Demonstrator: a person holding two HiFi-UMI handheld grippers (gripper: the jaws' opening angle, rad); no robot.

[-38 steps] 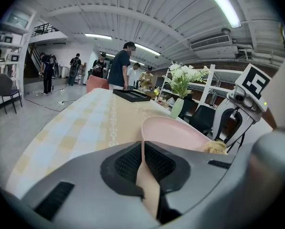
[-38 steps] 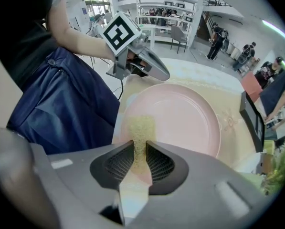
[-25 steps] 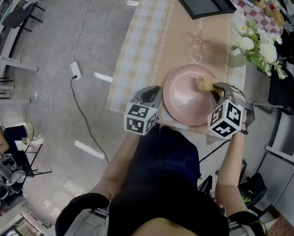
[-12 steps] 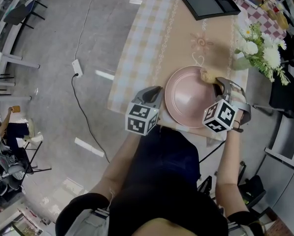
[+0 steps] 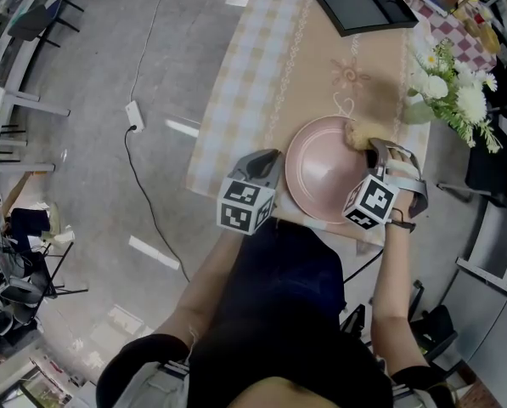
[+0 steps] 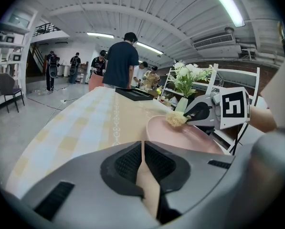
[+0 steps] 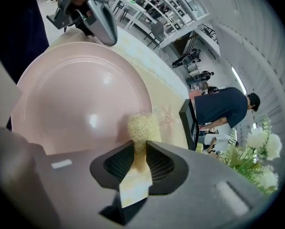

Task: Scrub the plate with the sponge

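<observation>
Centre-right in the head view, the pink plate (image 5: pixel 325 177) sits on my tabletop (image 5: pixel 261 66). My left gripper (image 6: pixel 143 159) has its fingers clamped on the plate's left rim — my right gripper (image 7: pixel 139 151) pinches the yellow sponge (image 7: pixel 141 125) against the plate's upper-right edge.

In the head view the marker cube (image 5: pixel 370 204) of the right gripper (image 5: pixel 374 149) covers the near right rim of the plate (image 5: pixel 321 175). The left gripper (image 5: pixel 267 165) hides its left rim. The back of the sponge (image 7: pixel 141 127) is buried between the right jaws. Beyond the plate, the black tray (image 5: pixel 359 2) is cut off by the top edge, and the flowers (image 5: pixel 457 87) by the right edge.
</observation>
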